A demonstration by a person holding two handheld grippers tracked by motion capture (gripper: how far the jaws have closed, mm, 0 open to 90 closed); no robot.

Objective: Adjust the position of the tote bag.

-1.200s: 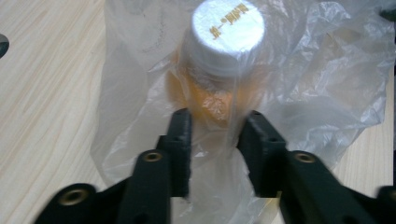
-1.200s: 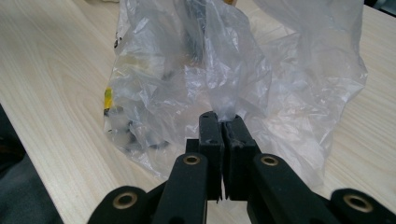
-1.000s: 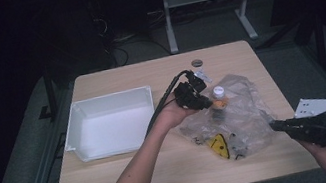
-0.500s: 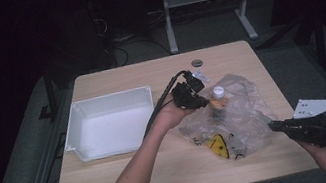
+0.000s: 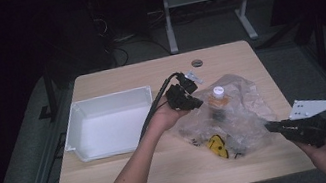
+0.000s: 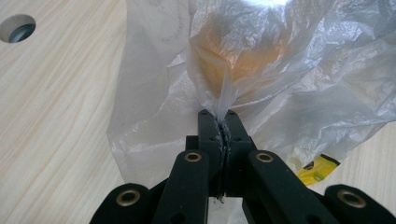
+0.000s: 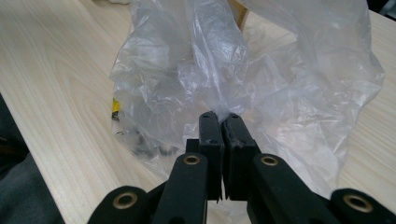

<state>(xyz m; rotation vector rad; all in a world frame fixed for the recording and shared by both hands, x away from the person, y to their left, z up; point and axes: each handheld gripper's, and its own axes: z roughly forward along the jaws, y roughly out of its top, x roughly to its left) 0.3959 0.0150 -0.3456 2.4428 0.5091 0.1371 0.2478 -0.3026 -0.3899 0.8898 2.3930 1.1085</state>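
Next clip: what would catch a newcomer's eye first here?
A crumpled clear plastic bag at the table's right-middle, pinched by both grippers: the left gripper on its near-left edge, the right gripper on its right edge. Inside stands a white-capped bottle; an empty white tray sits to the left.

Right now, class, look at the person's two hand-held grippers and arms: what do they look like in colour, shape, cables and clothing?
Both are black two-jaw tools. The left gripper trails a looping black cable; the right gripper carries a grey three-cornered plate on top. Close up, flat black links with brass-coloured rivets lead to squared jaw tips. The left forearm is bare, with no sleeve showing.
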